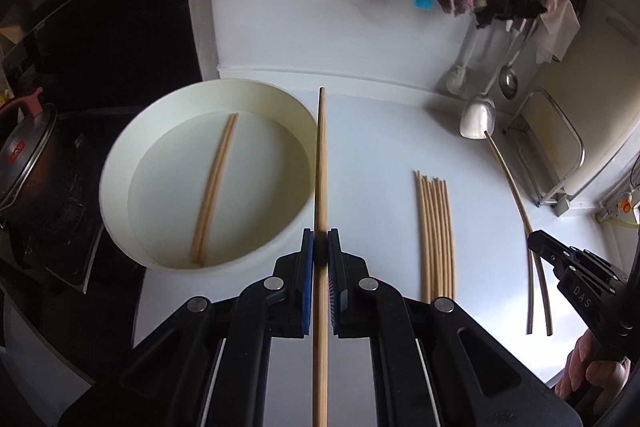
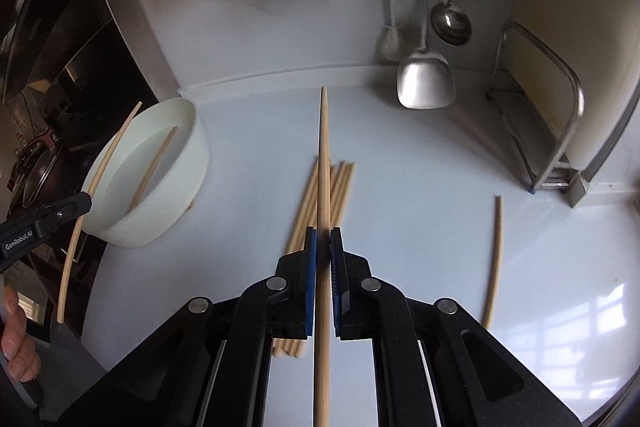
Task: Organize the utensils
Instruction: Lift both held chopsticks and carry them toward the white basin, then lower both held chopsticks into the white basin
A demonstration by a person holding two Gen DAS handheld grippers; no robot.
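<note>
Two grips: you hold one chopstick in each claw, both lifted off the white counter [image 1: 380, 147].
Left wrist view, claw: your left gripper [image 1: 320, 247] is pinched narrow on a round bamboo chopstick [image 1: 321, 155], its long axis running straight up the middle of the frame.
Left wrist view, basin: a smooth cream basin [image 1: 120, 163] sits left of centre, with a pair of chopsticks [image 1: 214, 187] lying on its floor.
Left wrist view, target: the bundle [image 1: 436, 235] of pale sticks lies flat to the right of the claw, parallel to the held one; at the far right edge your right gripper [image 1: 538, 245] comes in.
Right wrist view, claw: your right gripper [image 2: 323, 247] is clamped on its own chopstick [image 2: 325, 155], pointing up the frame.
Right wrist view, bundle: the sticks [image 2: 320, 199] fan directly beneath this claw, so the right hand looks nearer.
Right wrist view, stray: one single chopstick [image 2: 494, 259] rests apart at lower right.
</note>
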